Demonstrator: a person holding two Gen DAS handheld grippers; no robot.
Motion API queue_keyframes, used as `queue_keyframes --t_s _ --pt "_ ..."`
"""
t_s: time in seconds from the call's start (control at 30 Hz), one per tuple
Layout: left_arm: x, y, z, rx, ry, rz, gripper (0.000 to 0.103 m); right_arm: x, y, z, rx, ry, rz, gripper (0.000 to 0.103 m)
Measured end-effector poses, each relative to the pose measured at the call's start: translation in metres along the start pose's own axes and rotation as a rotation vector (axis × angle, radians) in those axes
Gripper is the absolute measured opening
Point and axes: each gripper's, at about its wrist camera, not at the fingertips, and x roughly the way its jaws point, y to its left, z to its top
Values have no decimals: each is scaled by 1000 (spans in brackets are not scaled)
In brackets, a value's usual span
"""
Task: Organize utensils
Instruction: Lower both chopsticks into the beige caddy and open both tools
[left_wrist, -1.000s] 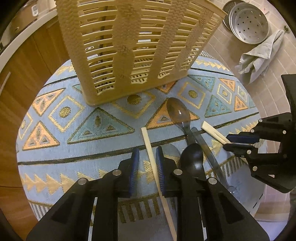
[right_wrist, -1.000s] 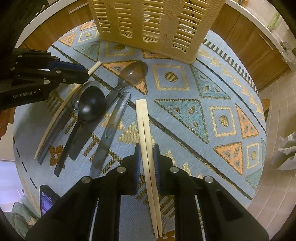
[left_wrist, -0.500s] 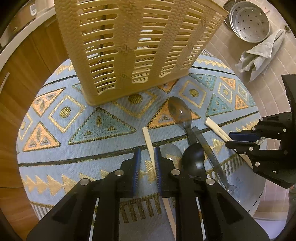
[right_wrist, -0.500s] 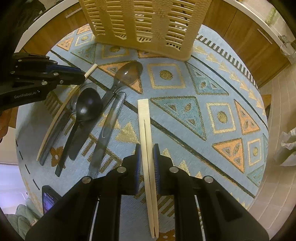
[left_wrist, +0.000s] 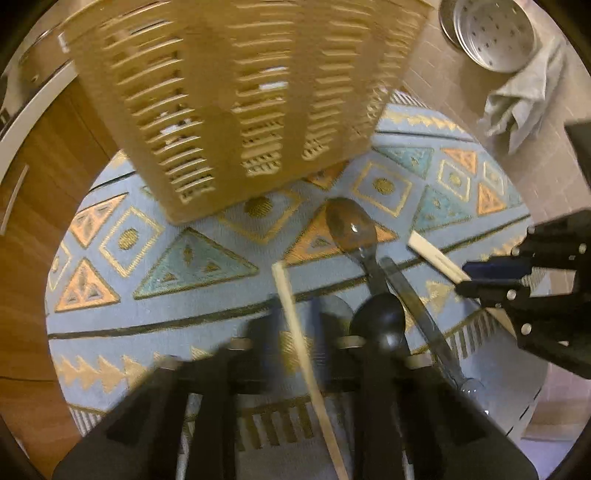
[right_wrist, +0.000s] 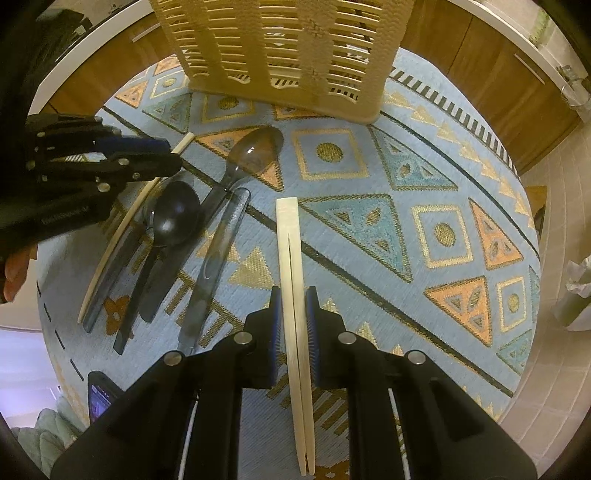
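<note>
Both tools have only just begun. The right gripper (right_wrist: 290, 317) clenches a chopstick pair (right_wrist: 291, 266); the left gripper (left_wrist: 295, 332) straddles a single chopstick (left_wrist: 291, 306), grip unclear. Spoons (right_wrist: 177, 218) lie near the far basket (right_wrist: 280, 48).

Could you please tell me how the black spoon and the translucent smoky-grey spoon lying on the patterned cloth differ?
The black plastic spoon is opaque, while the translucent smoky-grey plastic spoon lets the blue patterned cloth show through its bowl. The black spoon's bowl is rounder, the grey one's more oval. The grey spoon's bowl lies nearer the cream slatted basket. Both lie flat, bowls pointing toward the basket.
</note>
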Motion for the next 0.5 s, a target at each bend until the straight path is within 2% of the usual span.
queue_keyframes --t_s 0.1,0.17,0.2,0.23,0.33,0.47,0.5 --pt "-2 -5 -5 23 -24 29 3 -12 5 -1 -6 -47 8 11" --pt "-7 0 -9 -15 -68 -19 3 -25 4 -3 -5 -93 20 11" --pt "-14 5 -13 -49 -116 -52 3 -33 3 -4 -4 -125 32 11" --pt "-19 8 -15 -66 -140 -54 3 -44 1 -6 -5 -169 50 11" --pt "-55 19 -21 -138 -295 -123 3 -79 -2 -11 -13 -292 78 11" --pt "-113 22 -21 -146 -514 -123 3 -133 -1 -13 -5 -489 127 9" --pt "-133 22 -20 -142 -581 -118 3 -143 0 -11 -3 -528 134 3"
